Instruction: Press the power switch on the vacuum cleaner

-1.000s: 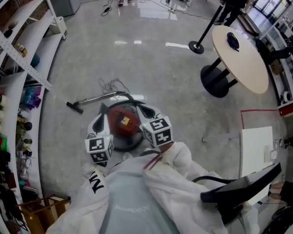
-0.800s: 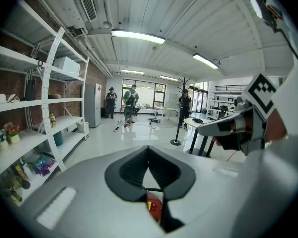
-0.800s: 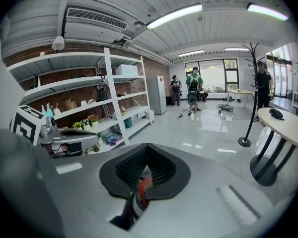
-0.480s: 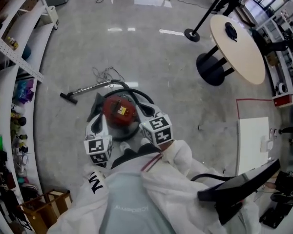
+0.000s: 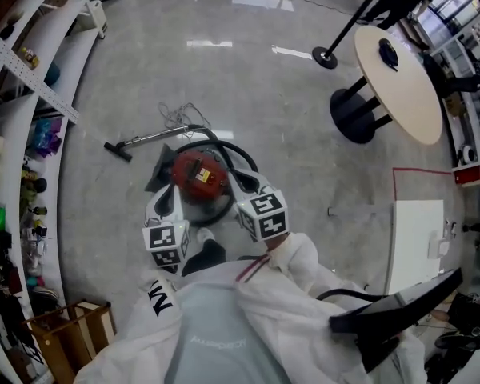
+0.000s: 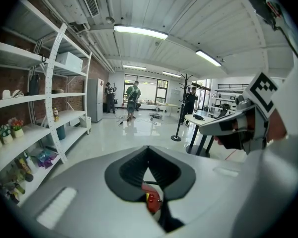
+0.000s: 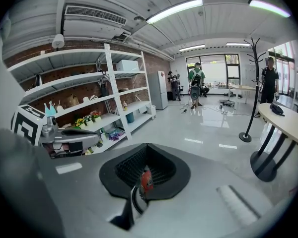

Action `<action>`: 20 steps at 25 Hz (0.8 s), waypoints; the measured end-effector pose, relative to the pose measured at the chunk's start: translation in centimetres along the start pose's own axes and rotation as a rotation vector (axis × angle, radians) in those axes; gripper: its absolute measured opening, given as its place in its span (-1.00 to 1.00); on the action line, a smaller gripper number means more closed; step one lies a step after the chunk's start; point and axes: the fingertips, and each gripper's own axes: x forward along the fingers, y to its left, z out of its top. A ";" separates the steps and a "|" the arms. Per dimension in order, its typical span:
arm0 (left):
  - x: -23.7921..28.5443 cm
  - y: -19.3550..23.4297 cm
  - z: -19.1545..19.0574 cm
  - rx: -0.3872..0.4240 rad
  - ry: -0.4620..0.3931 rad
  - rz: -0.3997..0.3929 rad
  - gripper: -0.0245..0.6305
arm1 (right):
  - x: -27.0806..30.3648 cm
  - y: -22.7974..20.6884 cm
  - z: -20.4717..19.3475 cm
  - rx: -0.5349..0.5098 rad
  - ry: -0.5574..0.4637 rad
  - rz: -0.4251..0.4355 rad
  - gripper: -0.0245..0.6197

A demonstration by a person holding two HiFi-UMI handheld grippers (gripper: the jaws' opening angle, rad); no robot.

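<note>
The red canister vacuum cleaner (image 5: 200,176) stands on the grey floor, with its black hose (image 5: 238,157) looping round it. Its metal wand and floor nozzle (image 5: 144,142) lie to the left. My left gripper (image 5: 170,190) hangs over the canister's left edge and my right gripper (image 5: 238,182) over its right edge, both just above it. In the left gripper view a slice of the red canister (image 6: 151,201) shows through the narrow slit between the jaws of the left gripper (image 6: 149,157). The right gripper (image 7: 145,157) frames the same red canister (image 7: 146,180). Both look shut and hold nothing.
White shelving (image 5: 32,94) with small items runs along the left. A round table (image 5: 400,86) and a coat stand base (image 5: 326,57) stand at the back right. A white panel (image 5: 416,238) lies right, a cardboard box (image 5: 64,334) at lower left. A loose cable (image 5: 180,118) lies behind the wand.
The head view has shifted a little. Both grippers stay at the vacuum's two sides, much as before, and their jaws have not changed.
</note>
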 end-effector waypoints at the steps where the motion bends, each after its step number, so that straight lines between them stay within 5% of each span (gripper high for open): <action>1: -0.2 -0.3 -0.2 0.003 0.003 0.002 -0.93 | -0.3 0.0 -0.3 0.001 0.000 0.002 -0.92; 20: -4.9 -11.2 -1.5 0.063 -0.036 0.029 -0.93 | -10.8 -3.0 -6.1 0.007 -0.065 0.042 -0.92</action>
